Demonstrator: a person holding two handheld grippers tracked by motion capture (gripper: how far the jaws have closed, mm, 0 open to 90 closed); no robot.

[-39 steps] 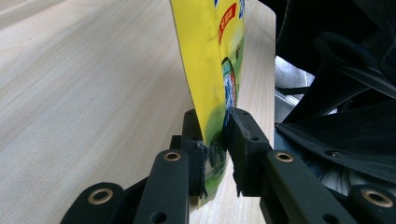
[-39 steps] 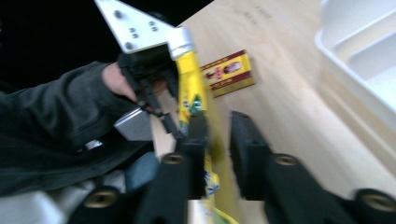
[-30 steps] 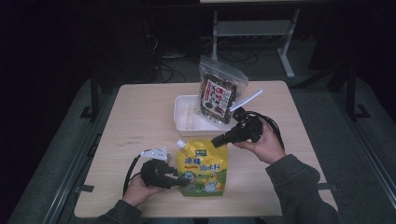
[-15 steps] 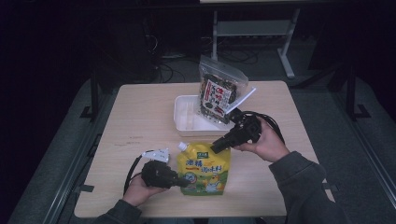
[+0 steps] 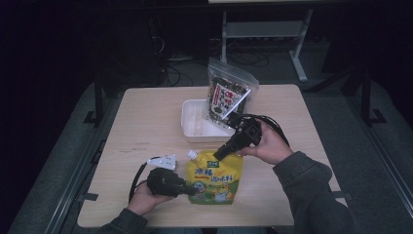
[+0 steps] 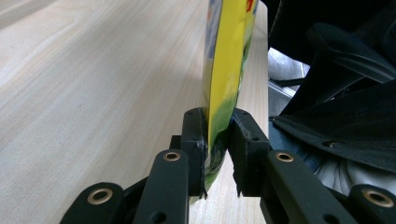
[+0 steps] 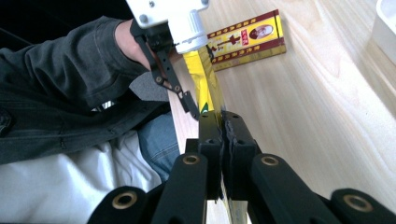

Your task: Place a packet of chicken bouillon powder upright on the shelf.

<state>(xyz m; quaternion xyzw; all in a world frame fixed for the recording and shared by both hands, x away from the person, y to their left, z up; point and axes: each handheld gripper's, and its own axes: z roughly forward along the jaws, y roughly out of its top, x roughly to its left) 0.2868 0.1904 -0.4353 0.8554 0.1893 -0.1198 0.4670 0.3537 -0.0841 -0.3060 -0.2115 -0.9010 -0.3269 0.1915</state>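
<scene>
In the high view the print on the yellow pouch (image 5: 214, 178) and on the dark snack bag (image 5: 228, 97) is too small to read, and the left claw (image 5: 194, 189) covers the pouch's near left edge. The left gripper view cuts the pouch off at the top edge, and the near end of the white tray (image 5: 196, 127) sits partly behind the right claw (image 5: 217, 155). In the right gripper view the small red packet's (image 7: 246, 36) lettering is blurred.
</scene>
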